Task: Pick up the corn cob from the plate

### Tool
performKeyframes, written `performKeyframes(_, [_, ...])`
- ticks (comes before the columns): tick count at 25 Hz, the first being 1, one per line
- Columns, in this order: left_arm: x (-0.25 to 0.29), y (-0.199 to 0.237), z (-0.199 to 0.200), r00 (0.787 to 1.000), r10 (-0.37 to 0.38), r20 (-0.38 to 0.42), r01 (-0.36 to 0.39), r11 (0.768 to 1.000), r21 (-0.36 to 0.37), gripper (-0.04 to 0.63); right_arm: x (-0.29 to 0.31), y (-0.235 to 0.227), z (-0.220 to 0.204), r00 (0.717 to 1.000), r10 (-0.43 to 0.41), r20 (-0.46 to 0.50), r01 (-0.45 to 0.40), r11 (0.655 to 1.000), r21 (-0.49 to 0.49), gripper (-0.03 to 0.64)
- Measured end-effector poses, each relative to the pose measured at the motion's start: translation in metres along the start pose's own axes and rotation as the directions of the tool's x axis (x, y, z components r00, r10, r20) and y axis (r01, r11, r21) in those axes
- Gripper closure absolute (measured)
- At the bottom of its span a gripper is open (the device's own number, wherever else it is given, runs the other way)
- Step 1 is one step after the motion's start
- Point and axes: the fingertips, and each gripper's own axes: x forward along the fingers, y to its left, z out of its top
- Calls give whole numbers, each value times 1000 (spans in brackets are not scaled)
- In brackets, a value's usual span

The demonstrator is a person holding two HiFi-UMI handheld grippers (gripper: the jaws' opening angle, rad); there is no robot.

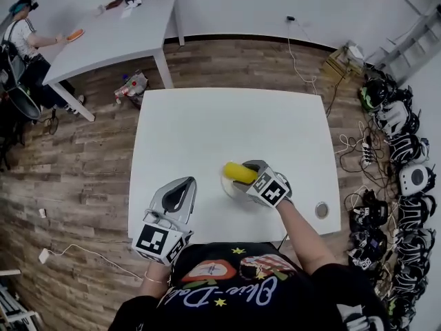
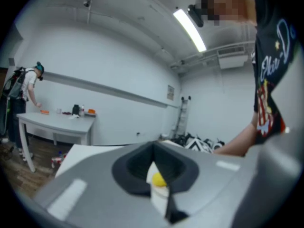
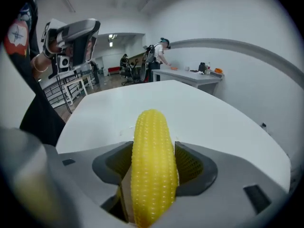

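Observation:
A yellow corn cob [image 1: 240, 172] lies on a small white plate [image 1: 226, 186] near the front of the white table [image 1: 207, 123]. My right gripper [image 1: 243, 180] is tilted down over the plate with its jaws wide around the cob. In the right gripper view the corn cob [image 3: 153, 165] fills the gap of the right gripper [image 3: 152, 177], with a thin dark slit left beside one pad. My left gripper [image 1: 180, 187] hovers at the table's front left, jaws together and holding nothing. Past the left gripper [image 2: 159, 190] a bit of the corn cob [image 2: 158, 180] shows.
A small round metal piece [image 1: 322, 209] lies on the table's right front corner. A second white table [image 1: 117, 33] stands at the back left with a person [image 1: 24, 40] at it. Headsets and cables [image 1: 406, 178] line the floor at the right.

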Motion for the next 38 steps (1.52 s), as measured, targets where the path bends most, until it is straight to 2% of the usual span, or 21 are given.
performKeyframes(5, [3,6,-2,1000,23,-6,-23,1000,-5,598,0,-3,5,1000,-15,12,14,999,40,362])
performKeyframes(7, [6,3,1,1000,22,1,-22,1000,-4,598,-12,-8,8,997,-46,65,37,991,132,362])
performKeyframes(9, [7,0,4,1000,16,10,-16,1000,1,598,-36,-12,16,982,-88,167,40,962,271,362])
performKeyframes(11, [8,-2,5,1000,9,8,-9,1000,13,598,-65,-14,31,949,-133,288,15,926,377,362])
performKeyframes(14, [12,-6,4,1000,-7,-6,7,1000,22,598,-110,-10,52,881,-189,434,-25,897,442,362])
performKeyframes(17, [16,-16,2,999,-30,-14,31,999,29,598,-144,-2,63,820,-236,521,-56,874,483,362])
performKeyframes(19, [18,-22,3,999,-48,-20,49,998,34,598,-158,2,66,796,-256,548,-65,865,498,362])
performKeyframes(25, [26,-32,1,995,-95,-42,97,995,39,598,-169,9,66,789,-270,552,-61,859,508,362])
performKeyframes(30, [25,-39,-1,993,-112,-45,113,993,39,598,-173,11,58,809,-294,509,-11,858,514,362])
performKeyframes(38, [23,-42,-4,992,-116,-51,118,992,36,598,-173,16,55,817,-288,499,-12,857,515,362])
